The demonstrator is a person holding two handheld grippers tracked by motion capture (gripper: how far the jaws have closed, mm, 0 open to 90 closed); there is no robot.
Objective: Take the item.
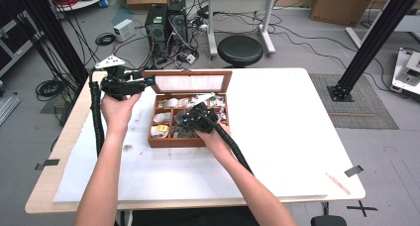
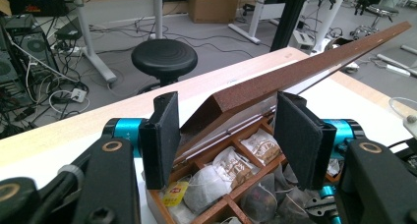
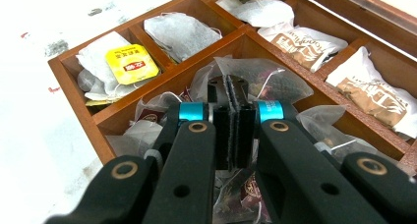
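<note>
A wooden tea box (image 1: 177,142) stands on the white mat, its glass-paned lid (image 1: 190,82) raised upright. My left gripper (image 1: 147,81) is at the lid's top left corner. In the left gripper view the lid corner (image 2: 231,98) sits between the pads (image 2: 164,135) and appears clamped. My right gripper (image 1: 184,122) is down in the box's middle compartments. In the right gripper view it (image 3: 229,89) is shut, pads pressed together, just over a clear tea bag (image 3: 275,84); nothing visible is between the pads. A yellow-tagged bag (image 3: 127,62) lies in the left compartment of the box (image 3: 66,79).
The white mat (image 1: 282,137) covers most of the table. A wooden stick (image 1: 338,183) and a strip of black tape (image 1: 353,171) lie near the front right corner. A black stool (image 1: 240,50) and computer towers (image 1: 166,23) stand beyond the far edge.
</note>
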